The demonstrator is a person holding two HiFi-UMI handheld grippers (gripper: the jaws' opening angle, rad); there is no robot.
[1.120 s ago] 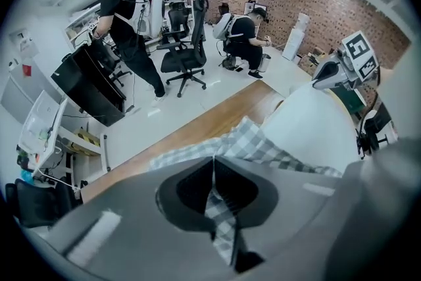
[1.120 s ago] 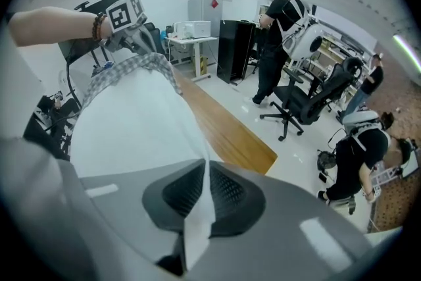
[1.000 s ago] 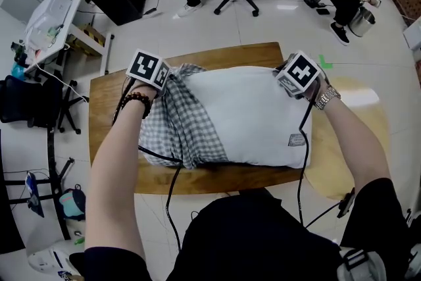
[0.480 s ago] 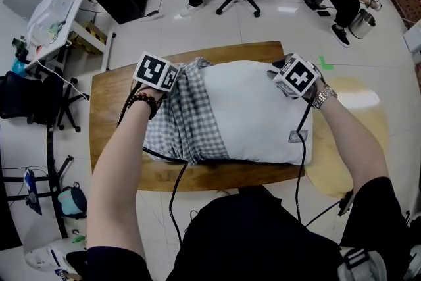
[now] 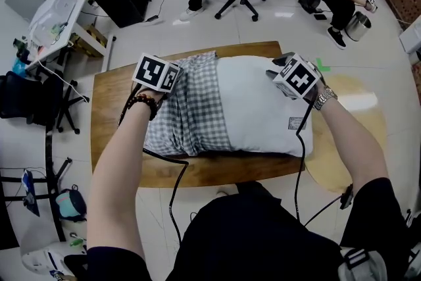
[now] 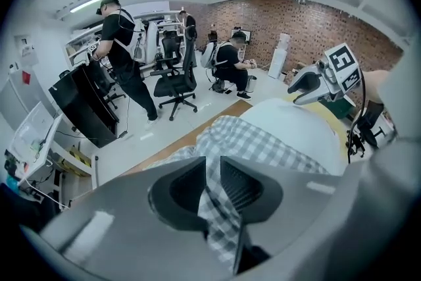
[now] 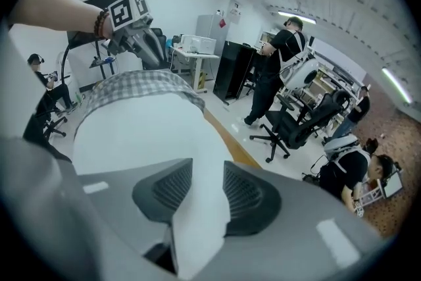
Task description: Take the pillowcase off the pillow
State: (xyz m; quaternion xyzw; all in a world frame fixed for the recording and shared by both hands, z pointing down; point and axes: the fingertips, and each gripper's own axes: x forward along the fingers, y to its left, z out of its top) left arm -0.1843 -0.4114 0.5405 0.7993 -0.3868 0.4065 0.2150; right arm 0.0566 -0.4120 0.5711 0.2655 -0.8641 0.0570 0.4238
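Jaws of your left gripper (image 6: pixel 212 178) have just been opening, the checked pillowcase (image 5: pixel 189 108) slack between them; right gripper (image 7: pixel 207 184) the same around a corner of the white pillow (image 5: pixel 263 108); it lies lengthwise between your 2 grippers, case bunched on its left end.

Pillowcase (image 5: pixel 191 108) covers pillow's (image 5: pixel 263 105) left end (both on table (image 5: pixel 108 118)).
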